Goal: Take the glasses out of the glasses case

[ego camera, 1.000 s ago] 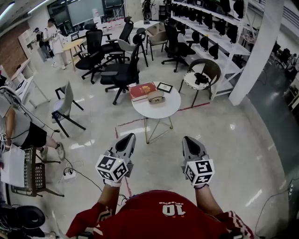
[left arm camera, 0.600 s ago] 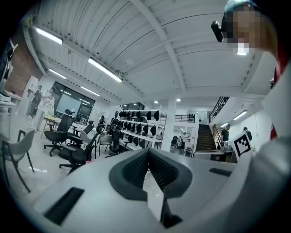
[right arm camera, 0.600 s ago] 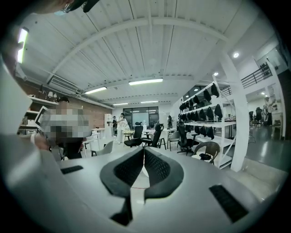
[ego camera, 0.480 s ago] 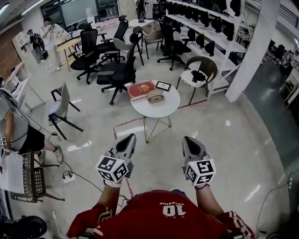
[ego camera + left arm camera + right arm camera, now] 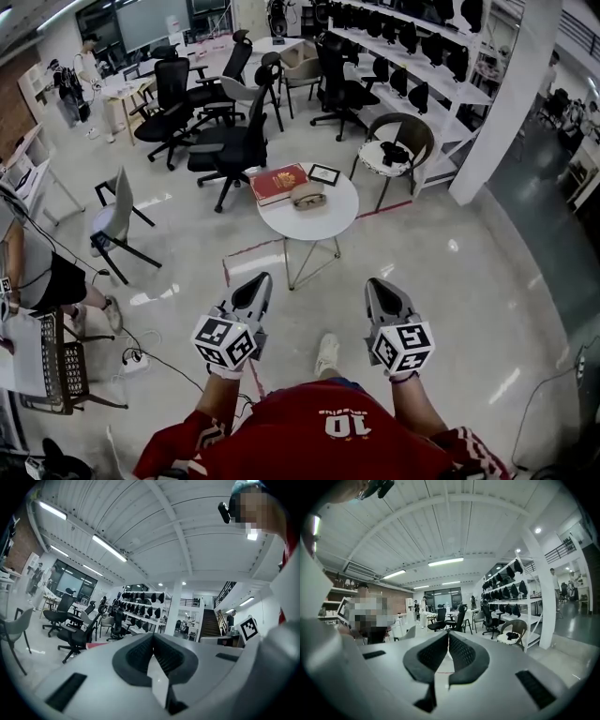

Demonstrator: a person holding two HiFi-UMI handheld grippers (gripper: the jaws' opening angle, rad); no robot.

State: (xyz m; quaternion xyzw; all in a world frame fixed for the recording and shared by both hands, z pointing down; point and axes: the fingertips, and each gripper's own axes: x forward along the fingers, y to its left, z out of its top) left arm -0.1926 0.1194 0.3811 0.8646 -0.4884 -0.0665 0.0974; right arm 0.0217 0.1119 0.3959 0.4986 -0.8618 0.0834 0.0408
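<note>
A beige glasses case (image 5: 308,195) lies closed on a small round white table (image 5: 319,220) ahead of me in the head view. My left gripper (image 5: 258,283) and right gripper (image 5: 378,285) are held side by side at waist height, well short of the table. Both are shut with nothing between the jaws. In the left gripper view the gripper (image 5: 153,636) points across the room, and in the right gripper view the gripper (image 5: 448,633) does the same. The glasses themselves are hidden.
On the table a red book (image 5: 280,182) and a small black-framed picture (image 5: 325,174) lie beside the case. Black office chairs (image 5: 230,145) stand behind it, a round chair (image 5: 403,148) and shelving (image 5: 427,66) to the right, a grey chair (image 5: 116,217) and seated person (image 5: 37,267) left.
The view has moved forward a little toward the round table, and a foot now shows below the grippers. Both grippers keep the same pose.
</note>
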